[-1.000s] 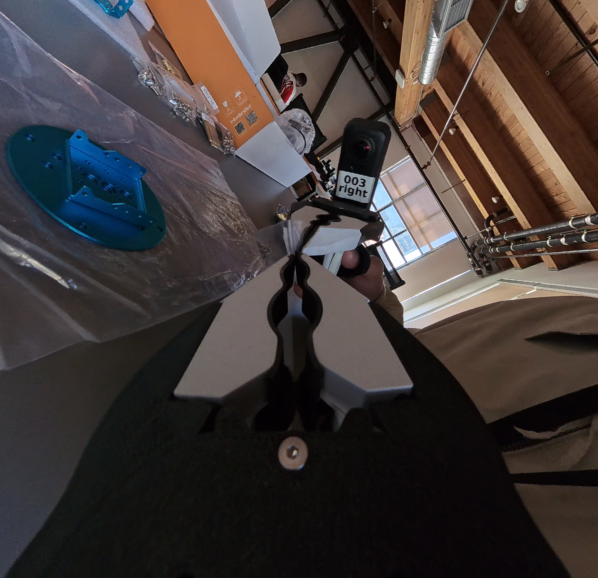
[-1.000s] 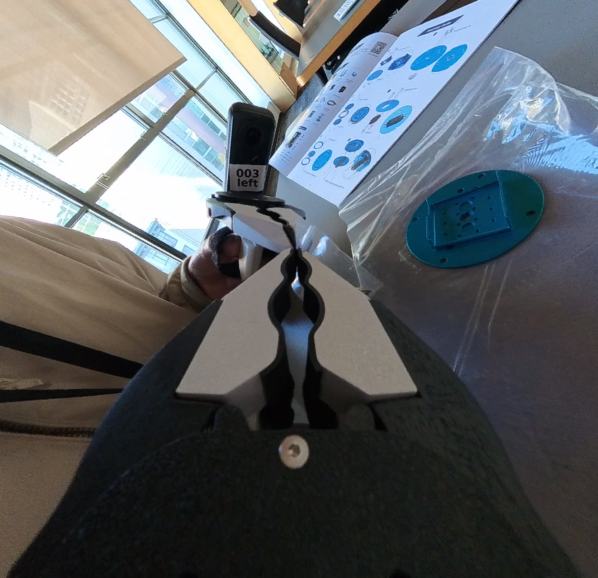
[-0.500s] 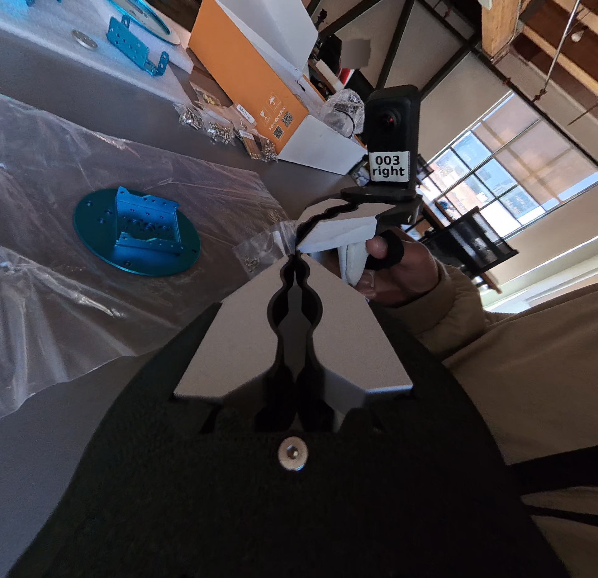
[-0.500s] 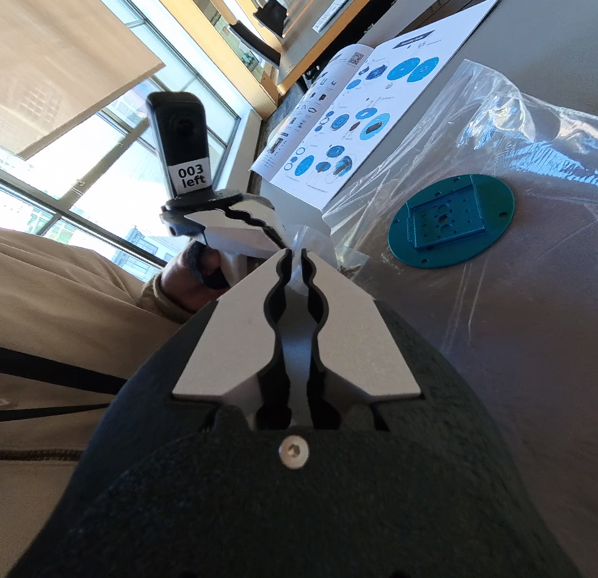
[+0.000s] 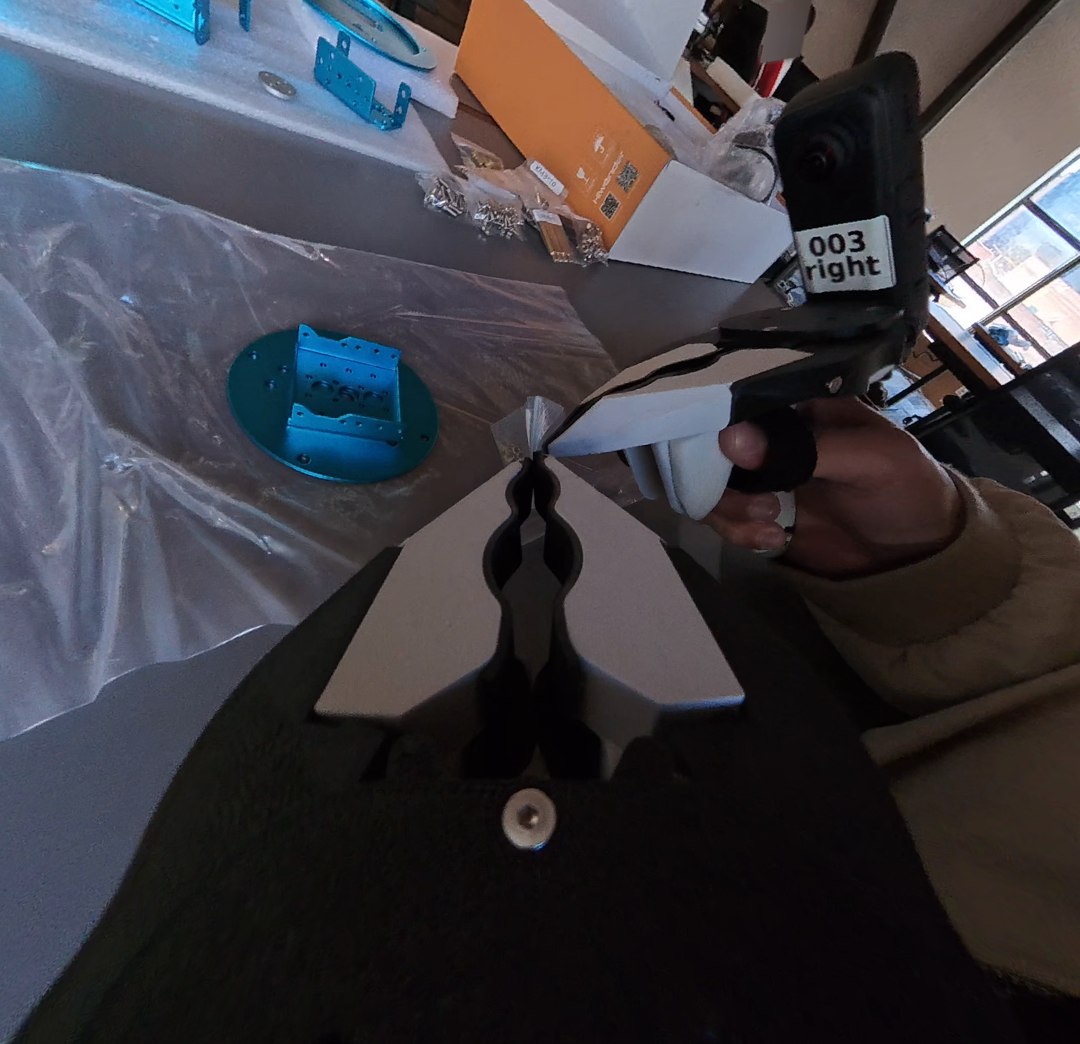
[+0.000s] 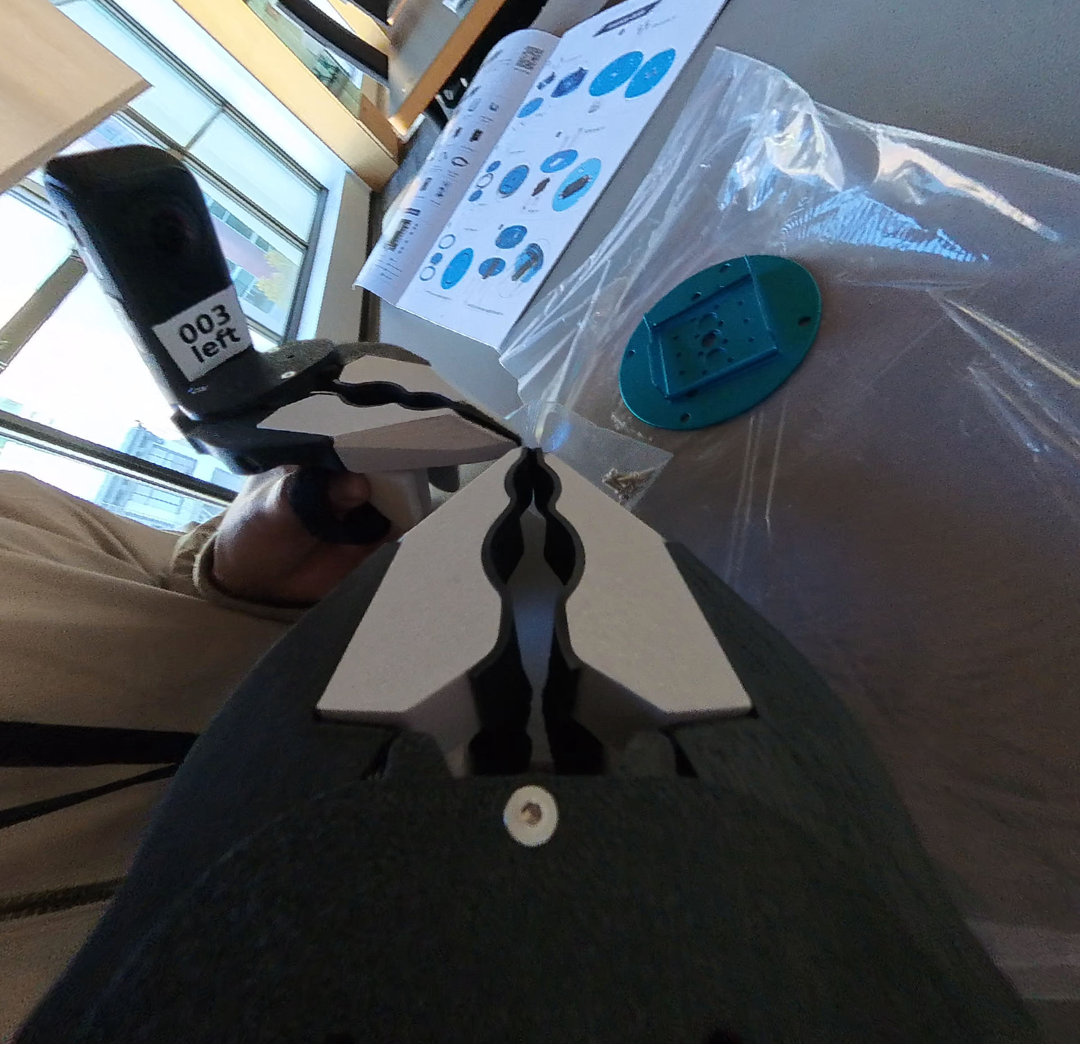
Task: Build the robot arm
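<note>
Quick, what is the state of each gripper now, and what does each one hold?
Left gripper: shut on the small clear bag of screws.
Right gripper: shut on the same bag, tips meeting the left's.

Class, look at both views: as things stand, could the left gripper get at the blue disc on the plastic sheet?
Probably not at once. The left gripper is shut on the small screw bag, which the right gripper also pinches. The blue disc lies uncovered on the plastic sheet nearby, nothing between.

Glossy blue metal disc (image 5: 333,408), crinkled clear plastic sheet (image 5: 117,490)
</note>
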`<state>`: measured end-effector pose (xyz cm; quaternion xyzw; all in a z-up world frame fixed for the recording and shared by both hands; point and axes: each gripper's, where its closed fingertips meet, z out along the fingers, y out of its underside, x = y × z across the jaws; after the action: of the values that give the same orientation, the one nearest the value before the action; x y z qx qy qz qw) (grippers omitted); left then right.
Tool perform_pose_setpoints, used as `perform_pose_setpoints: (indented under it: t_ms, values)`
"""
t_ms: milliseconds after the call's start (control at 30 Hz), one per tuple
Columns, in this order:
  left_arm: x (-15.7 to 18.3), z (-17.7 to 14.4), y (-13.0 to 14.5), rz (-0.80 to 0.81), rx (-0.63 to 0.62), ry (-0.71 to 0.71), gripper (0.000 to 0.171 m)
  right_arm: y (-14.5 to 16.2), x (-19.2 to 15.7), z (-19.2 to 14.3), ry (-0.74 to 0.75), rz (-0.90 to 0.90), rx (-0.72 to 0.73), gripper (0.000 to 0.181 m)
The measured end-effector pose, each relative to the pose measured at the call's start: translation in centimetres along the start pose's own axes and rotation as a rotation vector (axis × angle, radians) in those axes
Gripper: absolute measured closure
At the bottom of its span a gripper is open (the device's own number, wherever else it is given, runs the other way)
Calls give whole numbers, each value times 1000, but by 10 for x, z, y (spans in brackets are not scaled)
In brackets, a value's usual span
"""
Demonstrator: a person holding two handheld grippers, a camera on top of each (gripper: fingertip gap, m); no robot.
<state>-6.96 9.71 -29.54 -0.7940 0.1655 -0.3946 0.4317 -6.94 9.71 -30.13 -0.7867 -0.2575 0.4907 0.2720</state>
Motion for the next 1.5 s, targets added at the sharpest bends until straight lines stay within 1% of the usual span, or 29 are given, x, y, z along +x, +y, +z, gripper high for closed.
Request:
perform_pose_setpoints:
  t_ms: [33,67,100,133,200,267,367,433,467,500,567,633,667,700,767,800,867,967,1000,1067,1133,1167,1233,1300,1367,1400,1433,1500]
  values:
    - [-3,0,0,-8,1,-23,171,1,2,0,17,-7,-4,181]
    - [-7,-3,-2,-6,14,-36,171,-1,10,-4,66,-27,0,181]
    - [-8,-4,-3,-21,21,-26,171,-3,8,-6,41,-14,0,181]
    - [-6,-3,-2,-45,23,-9,171,-2,8,-6,47,-18,4,181]
    - [-2,2,-1,-30,14,-14,171,-3,12,-10,91,-60,-6,181]
    - [0,5,-2,-21,-2,-15,171,-4,12,-13,100,-74,-13,181]
    - [-4,5,-4,-1,-14,-45,171,-4,11,-15,94,-83,-27,181]
    - [-7,5,-5,8,-23,-71,171,1,4,-11,57,-92,-61,181]
    - [-5,5,-6,0,-28,-58,171,0,1,-11,57,-111,-52,181]
    - [-2,5,-8,-12,-33,-32,171,-4,0,-13,76,-164,-36,181]
    - [5,7,-11,-14,-56,9,171,-7,-1,-15,130,-309,-57,181]
    - [10,7,-15,-6,-79,41,171,-9,-12,-21,107,-470,-60,178]
    - [13,8,-16,-12,-96,67,171,-12,-19,-26,102,-563,-41,165]
    - [15,9,-15,-10,-126,91,171,-12,-28,-31,89,-665,-29,160]
    - [18,11,-11,8,-193,137,171,-8,-32,-38,140,-880,-76,149]
    - [21,12,-9,18,-232,171,171,-5,-32,-40,175,-985,-115,149]
    - [31,13,-4,22,-313,261,171,-4,-36,-42,234,-1157,-146,151]
    - [41,12,2,51,-440,361,171,0,-41,-42,253,-1305,-212,163]
    - [44,10,2,67,-476,391,171,2,-39,-43,259,-1322,-257,165]
    - [48,6,1,125,-538,415,171,9,-33,-45,248,-1306,-363,160]
    - [51,2,0,172,-599,440,171,14,-33,-44,227,-1283,-424,157]
    - [53,2,-1,189,-616,446,171,16,-33,-45,220,-1299,-444,158]
    - [55,0,-1,224,-659,461,171,14,-29,-46,265,-1340,-483,161]
    - [57,-2,0,231,-699,486,171,17,-27,-46,269,-1354,-515,165]
    - [60,-4,3,220,-748,520,171,18,-26,-46,277,-1384,-539,180]
    - [59,-2,1,214,-748,524,171,17,-26,-46,288,-1398,-547,181]
    - [57,0,-2,219,-745,526,171,17,-24,-46,298,-1394,-563,181]
    - [54,4,-7,226,-737,553,171,19,-27,-47,244,-1313,-561,181]
